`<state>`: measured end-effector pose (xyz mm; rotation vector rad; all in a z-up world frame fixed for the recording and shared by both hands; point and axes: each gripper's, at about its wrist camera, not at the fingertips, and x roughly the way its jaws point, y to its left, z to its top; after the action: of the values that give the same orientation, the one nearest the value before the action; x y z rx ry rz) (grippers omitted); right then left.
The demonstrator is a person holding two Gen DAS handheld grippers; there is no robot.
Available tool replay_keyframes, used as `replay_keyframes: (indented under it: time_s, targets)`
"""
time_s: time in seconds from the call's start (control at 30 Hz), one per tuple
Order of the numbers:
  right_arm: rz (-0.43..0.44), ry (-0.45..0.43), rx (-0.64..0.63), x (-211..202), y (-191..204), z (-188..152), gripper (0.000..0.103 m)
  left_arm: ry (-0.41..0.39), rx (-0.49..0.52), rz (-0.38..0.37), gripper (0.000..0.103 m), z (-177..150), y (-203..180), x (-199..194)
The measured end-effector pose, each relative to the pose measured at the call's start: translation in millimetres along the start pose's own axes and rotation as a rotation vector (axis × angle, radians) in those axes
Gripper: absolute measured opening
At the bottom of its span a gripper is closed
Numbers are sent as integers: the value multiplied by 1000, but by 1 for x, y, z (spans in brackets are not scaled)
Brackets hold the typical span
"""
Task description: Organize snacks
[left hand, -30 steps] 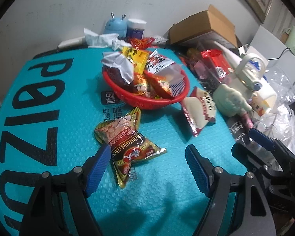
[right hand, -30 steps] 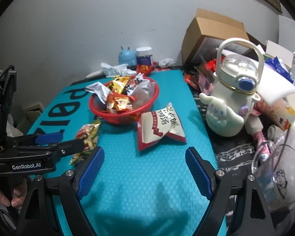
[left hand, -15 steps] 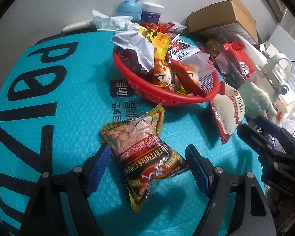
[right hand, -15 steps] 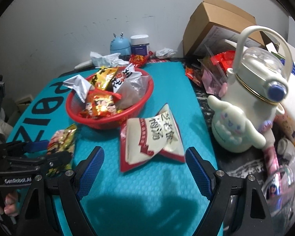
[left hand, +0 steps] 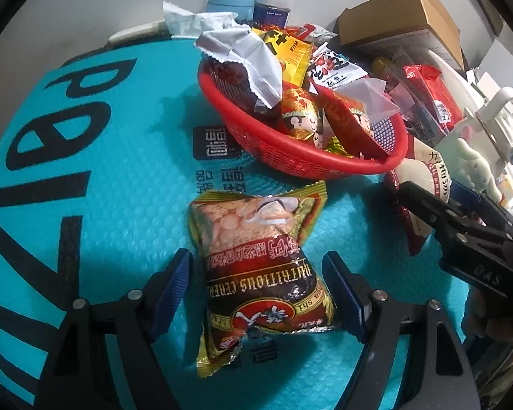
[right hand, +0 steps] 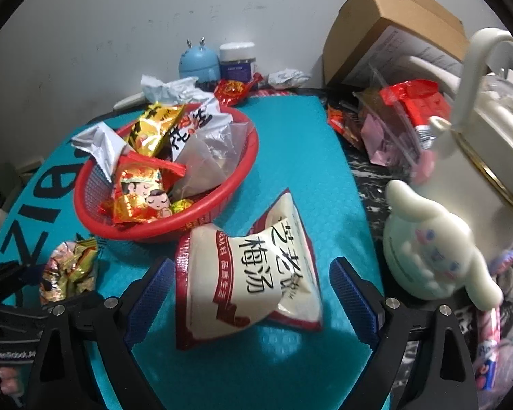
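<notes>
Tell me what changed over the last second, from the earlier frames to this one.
Both grippers advanced toward the red basket. The left gripper closed in until the cereal packet lies between its open fingers; the right gripper did the same with the white plum-soup packet. Neither packet is gripped yet, and both lie where they were on the teal mat. The basket and its snacks are unchanged.

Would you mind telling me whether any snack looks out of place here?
Two packets lie on the teal mat outside the red basket: the cereal packet between the open left gripper, and the white packet between the open right gripper.
</notes>
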<state>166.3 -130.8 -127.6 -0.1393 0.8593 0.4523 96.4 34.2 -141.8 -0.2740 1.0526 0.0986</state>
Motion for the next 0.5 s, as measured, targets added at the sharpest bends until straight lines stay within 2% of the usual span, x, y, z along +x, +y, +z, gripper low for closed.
replay_keyframes:
  time_s: [0.17, 0.27, 0.3, 0.5]
  targets:
    - [35, 13, -5, 10, 3, -1, 92, -33, 39, 17, 77, -2, -3, 1]
    - [26, 22, -20, 13, 5, -4, 81, -48, 69, 32, 58, -3, -5, 1]
    - [20, 24, -24, 12, 6, -6, 77, -50, 78, 36, 55, -3, -6, 1]
    - [23, 29, -13, 4, 5, -14, 65, -46, 83, 16, 52, -5, -4, -2]
